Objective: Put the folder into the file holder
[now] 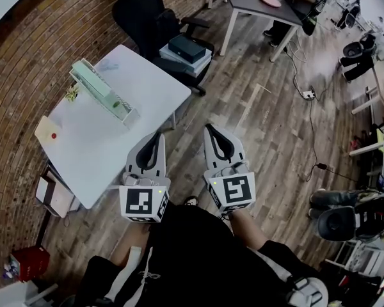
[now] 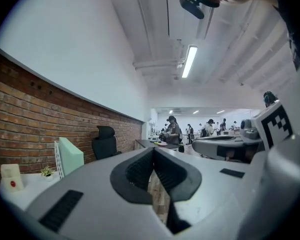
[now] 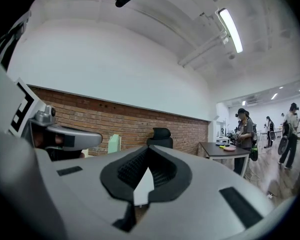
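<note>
Currently green folder [image 1: 95, 84] upright inside file holder [image 1: 132, 114]; left claw [image 1: 157, 135], right claw [image 1: 210, 128] closed, empty.

Open-plan office: brick wall [image 1: 25, 62], plank floor [image 1: 262, 139], white desk [image 1: 96, 142], black swivel chair [image 1: 144, 11], ceiling strip light [image 2: 189, 61], people [image 2: 173, 130] at far desks.

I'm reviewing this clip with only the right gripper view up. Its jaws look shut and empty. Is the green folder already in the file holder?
Observer: Yes. In the head view the green folder stands inside the white file holder on the table.
Operator: My view only catches the left gripper side-on. Is it carrying anything?
Observer: No. In the left gripper view, the left gripper has its jaws together with nothing between them.
</note>
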`<action>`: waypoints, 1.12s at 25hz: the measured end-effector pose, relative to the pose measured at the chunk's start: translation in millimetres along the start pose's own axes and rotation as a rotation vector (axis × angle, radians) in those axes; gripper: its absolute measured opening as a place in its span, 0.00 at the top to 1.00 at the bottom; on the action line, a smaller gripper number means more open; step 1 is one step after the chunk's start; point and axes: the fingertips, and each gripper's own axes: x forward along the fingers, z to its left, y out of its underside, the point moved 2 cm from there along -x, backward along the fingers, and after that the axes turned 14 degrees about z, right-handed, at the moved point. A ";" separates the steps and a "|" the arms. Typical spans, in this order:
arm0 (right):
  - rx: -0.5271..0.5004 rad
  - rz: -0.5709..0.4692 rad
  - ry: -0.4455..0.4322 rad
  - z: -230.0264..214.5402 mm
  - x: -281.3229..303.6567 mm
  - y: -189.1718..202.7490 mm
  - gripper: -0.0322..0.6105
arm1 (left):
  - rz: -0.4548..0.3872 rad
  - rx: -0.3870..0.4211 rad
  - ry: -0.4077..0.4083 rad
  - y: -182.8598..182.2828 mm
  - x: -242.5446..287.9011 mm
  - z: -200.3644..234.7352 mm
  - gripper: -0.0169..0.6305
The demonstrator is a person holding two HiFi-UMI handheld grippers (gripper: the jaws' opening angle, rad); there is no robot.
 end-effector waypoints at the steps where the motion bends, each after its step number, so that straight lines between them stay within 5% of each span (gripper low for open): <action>1: -0.005 -0.004 0.000 -0.2 -1.8 -0.3 0.94 | -0.003 -0.002 0.000 -0.8 -1.1 -1.4 0.94; 28: -0.008 -0.045 0.006 -14.8 -42.4 -6.1 0.94 | -0.004 0.027 0.024 -4.9 -9.0 -38.9 0.94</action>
